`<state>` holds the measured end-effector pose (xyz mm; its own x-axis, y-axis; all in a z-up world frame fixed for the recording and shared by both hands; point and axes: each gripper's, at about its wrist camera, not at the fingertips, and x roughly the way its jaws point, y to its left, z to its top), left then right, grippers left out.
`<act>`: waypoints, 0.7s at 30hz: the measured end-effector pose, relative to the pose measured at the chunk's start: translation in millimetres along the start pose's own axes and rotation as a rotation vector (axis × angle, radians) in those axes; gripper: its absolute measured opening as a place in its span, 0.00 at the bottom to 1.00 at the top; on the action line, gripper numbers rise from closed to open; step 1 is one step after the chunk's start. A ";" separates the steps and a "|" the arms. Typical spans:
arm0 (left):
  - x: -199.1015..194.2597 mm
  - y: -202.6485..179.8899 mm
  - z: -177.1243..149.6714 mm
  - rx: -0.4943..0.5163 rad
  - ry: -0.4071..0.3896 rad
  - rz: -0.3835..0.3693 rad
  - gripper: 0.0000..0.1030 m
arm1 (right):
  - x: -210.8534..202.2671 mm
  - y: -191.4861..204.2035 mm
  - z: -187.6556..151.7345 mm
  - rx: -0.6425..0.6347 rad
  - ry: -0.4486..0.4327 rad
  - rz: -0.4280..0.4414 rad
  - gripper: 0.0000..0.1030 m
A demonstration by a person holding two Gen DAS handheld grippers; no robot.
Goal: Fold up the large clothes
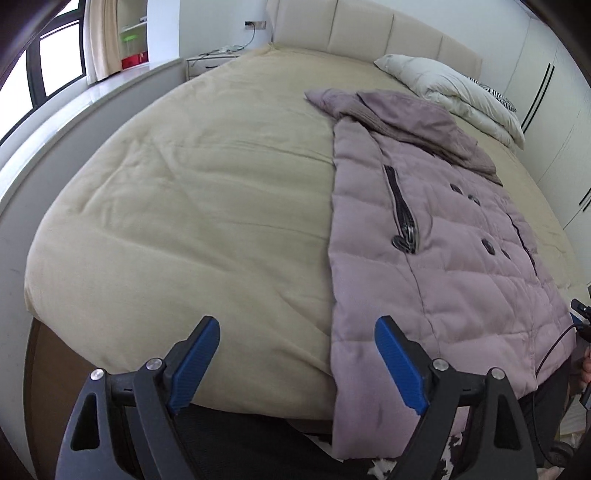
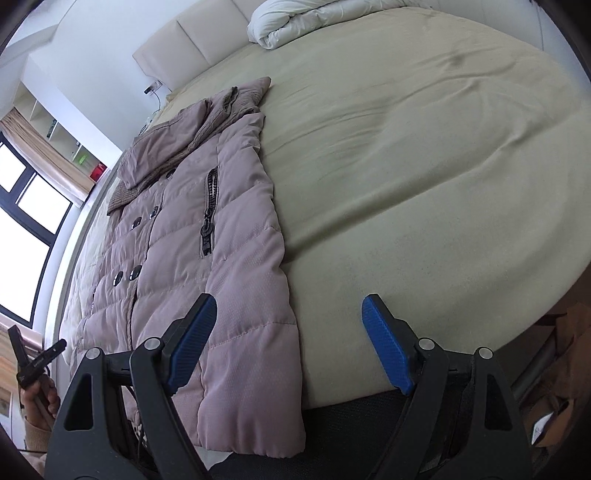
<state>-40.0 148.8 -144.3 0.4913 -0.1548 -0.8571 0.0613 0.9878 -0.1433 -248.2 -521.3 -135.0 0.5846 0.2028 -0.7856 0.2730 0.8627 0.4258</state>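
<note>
A mauve quilted puffer coat lies flat on the bed, folded to a long narrow strip, collar toward the headboard, hem hanging over the near edge. Dark buttons and zip pockets face up. My left gripper stands open above the bed's near edge, its right blue pad over the coat's left edge, nothing between the fingers. In the right wrist view the coat lies left of centre. My right gripper is open above the hem's right edge, left pad over the coat, right pad over the bedspread. The pads press on nothing.
The beige bedspread covers a wide bed with a cream padded headboard. A white pillow lies by the headboard. A window ledge runs along the left. A hand holding the other gripper shows at the lower left.
</note>
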 end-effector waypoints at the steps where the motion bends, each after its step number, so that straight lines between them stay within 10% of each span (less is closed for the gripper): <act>1: 4.8 -2.4 -2.8 -0.007 0.021 -0.015 0.86 | -1.3 -2.2 -1.2 0.002 0.005 0.006 0.78; 13: 17.4 -9.5 -17.6 -0.019 0.111 -0.088 0.85 | -12.8 -11.9 -12.2 0.038 0.076 0.084 0.78; 21: 19.4 -26.2 -28.1 0.042 0.136 -0.048 0.77 | -13.5 -5.4 -24.0 -0.019 0.137 0.068 0.55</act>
<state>-56.5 119.4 -171.1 0.3651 -0.2004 -0.9091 0.1193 0.9786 -0.1678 -275.9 -517.6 -137.5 0.4907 0.3211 -0.8100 0.2212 0.8533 0.4722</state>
